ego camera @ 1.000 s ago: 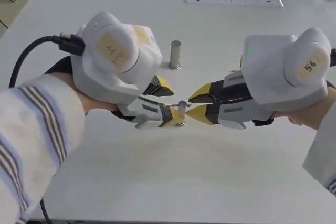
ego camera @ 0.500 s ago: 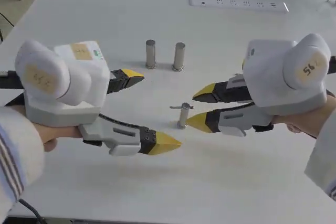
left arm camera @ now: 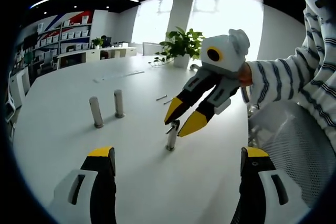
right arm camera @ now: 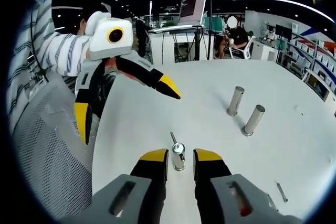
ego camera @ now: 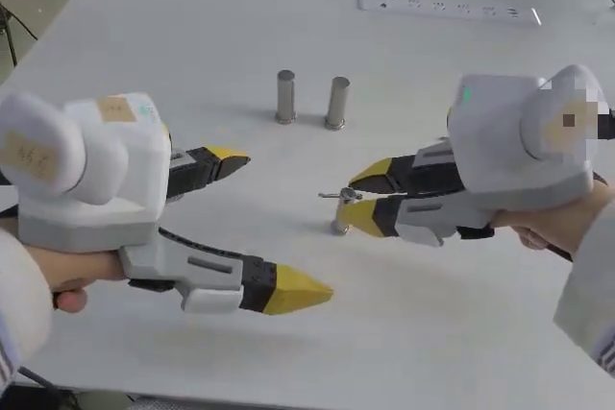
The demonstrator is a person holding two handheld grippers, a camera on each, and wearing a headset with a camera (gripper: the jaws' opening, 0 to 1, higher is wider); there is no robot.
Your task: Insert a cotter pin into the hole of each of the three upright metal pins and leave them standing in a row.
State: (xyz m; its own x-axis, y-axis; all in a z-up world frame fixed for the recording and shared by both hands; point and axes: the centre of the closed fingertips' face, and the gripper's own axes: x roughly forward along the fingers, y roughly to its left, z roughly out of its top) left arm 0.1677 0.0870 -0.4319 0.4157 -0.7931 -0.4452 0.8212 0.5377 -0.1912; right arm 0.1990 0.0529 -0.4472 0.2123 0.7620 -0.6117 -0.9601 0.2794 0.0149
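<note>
pulled left gripper (ego camera: pixel 281 221) back, jaws gaping empty; narrowed right gripper (ego camera: pixel 353 197) round metal pin (right arm camera: pixel 178 158) carrying cotter pin (right arm camera: pixel 172 138), actual contact indiscernible.

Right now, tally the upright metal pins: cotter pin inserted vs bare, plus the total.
Silver metal pins with thin wire cotter pin inserted: 1
Bare silver metal pins: 2
Total: 3 upright pins
</note>
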